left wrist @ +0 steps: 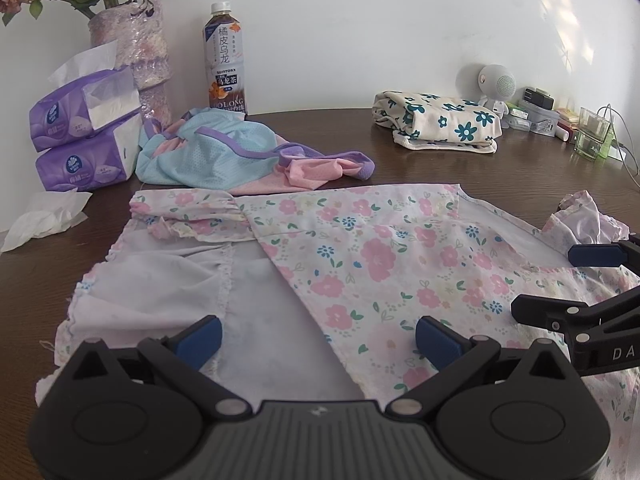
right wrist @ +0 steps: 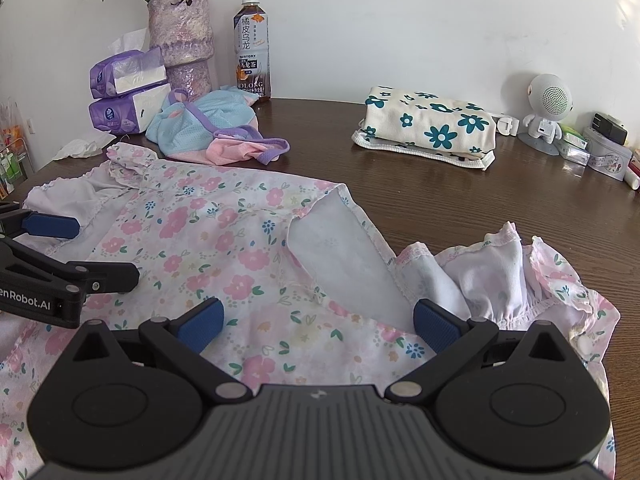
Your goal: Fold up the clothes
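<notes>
Tissue packs (left wrist: 80,136), vase (left wrist: 148,64), bottle (left wrist: 225,60) at worktop (right wrist: 500,208) rear-left; crumpled top (left wrist: 240,152); folded cloth (right wrist: 428,124) right. Floral dress (left wrist: 360,256) spread flat beneath both grippers. Left gripper (left wrist: 318,338): jaws released, empty. Right gripper (right wrist: 318,322): jaws released, empty. Step: mid-fold, left sleeve turned in; next likely calls for pinching the right sleeve (right wrist: 500,276) and folding inward.

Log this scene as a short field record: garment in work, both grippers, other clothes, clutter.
garment in work: pink floral garment, spread on the wooden table, left sleeve folded in, right sleeve still bunched
left gripper: open, over the garment, holding nothing
right gripper: open, over the garment, holding nothing
folded already: cream blue-flower garment
unfolded: blue and pink mesh garment
clutter: tissue packs, tea bottle, vase
</notes>
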